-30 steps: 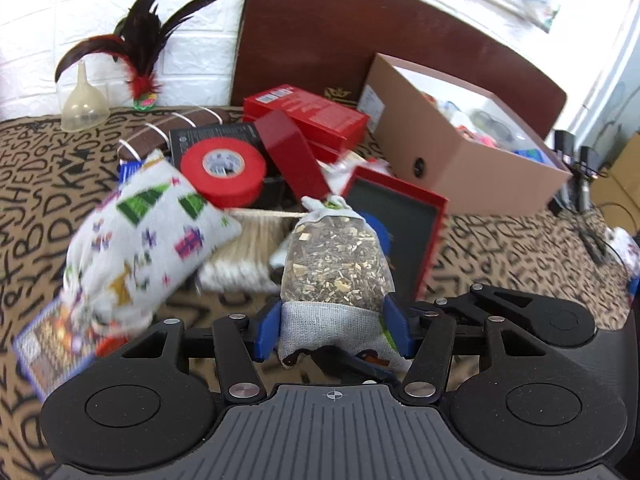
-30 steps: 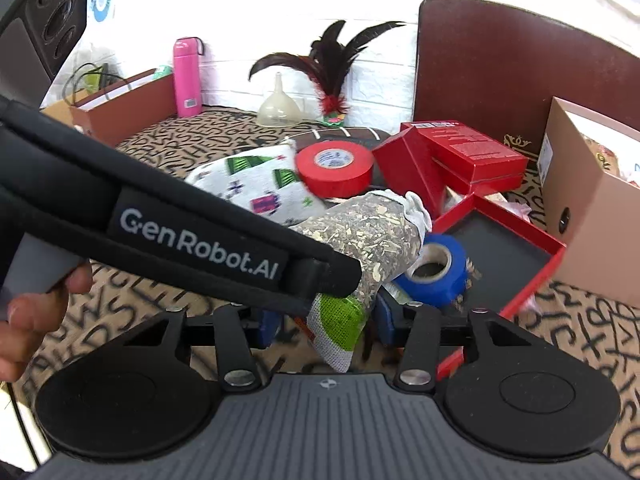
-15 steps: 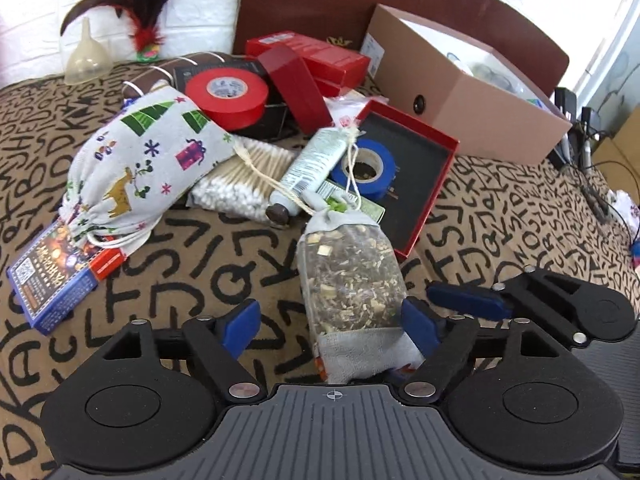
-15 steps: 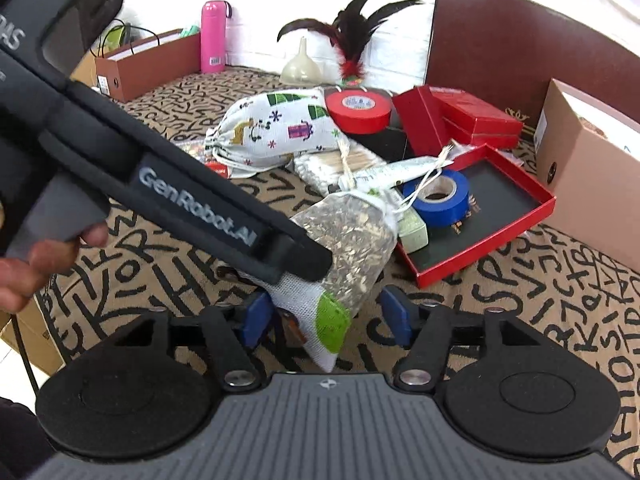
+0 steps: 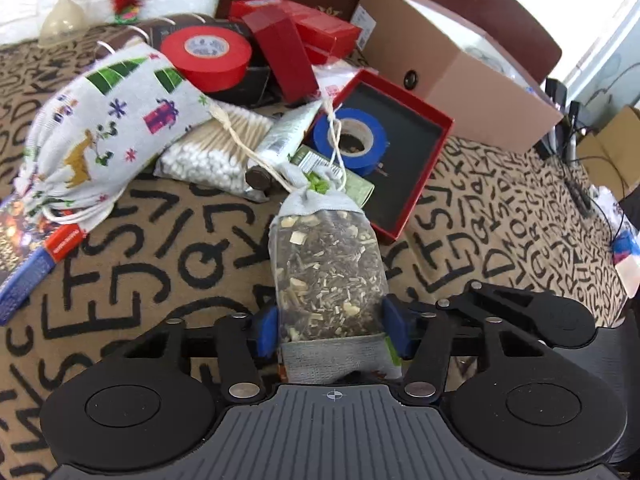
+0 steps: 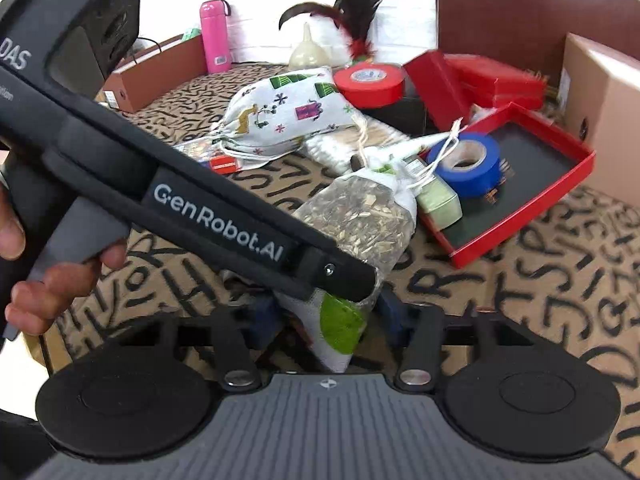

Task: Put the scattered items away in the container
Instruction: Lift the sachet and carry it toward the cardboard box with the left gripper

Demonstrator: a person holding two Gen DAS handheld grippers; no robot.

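Observation:
A clear herb pouch (image 5: 328, 272) with a grey cloth top and drawstring lies lengthwise on the letter-patterned cloth. My left gripper (image 5: 332, 330) has its blue pads against both sides of the pouch's lower end, and its jaws are closing. In the right wrist view the same pouch (image 6: 360, 220) runs under the left gripper's black handle (image 6: 224, 220). My right gripper (image 6: 328, 314) is closing too, with the pouch's bottom corner and green label between its pads. Behind stand a red tray (image 5: 412, 140) holding a blue tape roll (image 5: 348, 140) and a brown cardboard box (image 5: 452, 80).
A Christmas-print drawstring bag (image 5: 108, 128), cotton swabs (image 5: 216, 152), a tube (image 5: 288, 132), a red tape roll (image 5: 208, 56) and red boxes (image 5: 304, 28) crowd the far side. A card box (image 5: 24, 264) lies at the left. A hand (image 6: 60, 284) grips the left handle.
The pouch came down from mid-air onto the cloth. Both grippers' jaws spread wide half a second ago and have closed back onto its lower end.

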